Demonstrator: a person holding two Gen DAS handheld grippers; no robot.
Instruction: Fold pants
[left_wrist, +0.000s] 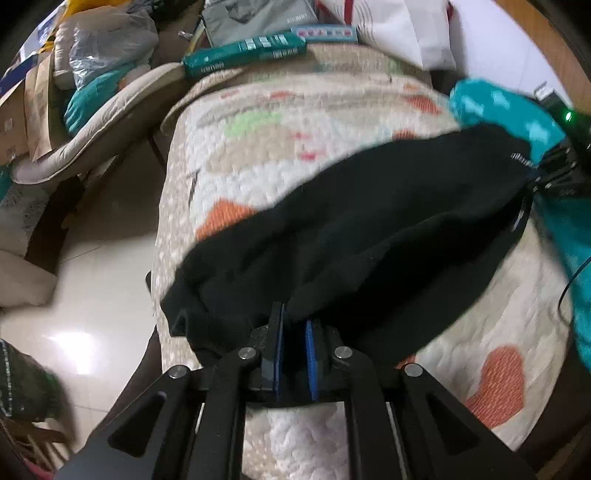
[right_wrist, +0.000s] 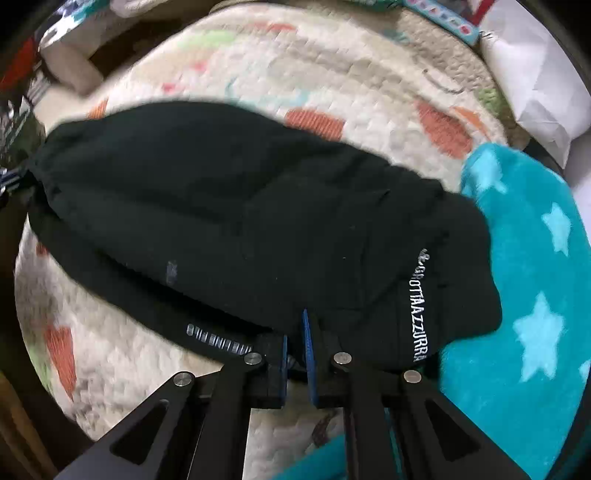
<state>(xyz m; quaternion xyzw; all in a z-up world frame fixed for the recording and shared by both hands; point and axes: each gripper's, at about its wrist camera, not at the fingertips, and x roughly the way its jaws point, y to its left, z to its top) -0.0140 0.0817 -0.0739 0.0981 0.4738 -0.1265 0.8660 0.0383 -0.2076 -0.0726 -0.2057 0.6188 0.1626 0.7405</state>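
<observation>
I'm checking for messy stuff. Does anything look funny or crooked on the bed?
Yes. The black pants lie slanted and bunched across the quilt, one end lapping onto the teal star blanket. Both grippers pinch their near edge.

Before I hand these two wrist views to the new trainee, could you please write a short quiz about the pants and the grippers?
1. True or false: the left gripper is shut on the black pants.
2. What lies directly under the pants? A) quilted cover B) bare floor C) cardboard box
3. What colour is the star-patterned blanket beside the pants, near the right gripper?

Key: 1 true. 2 A, the quilted cover. 3 teal.
</observation>
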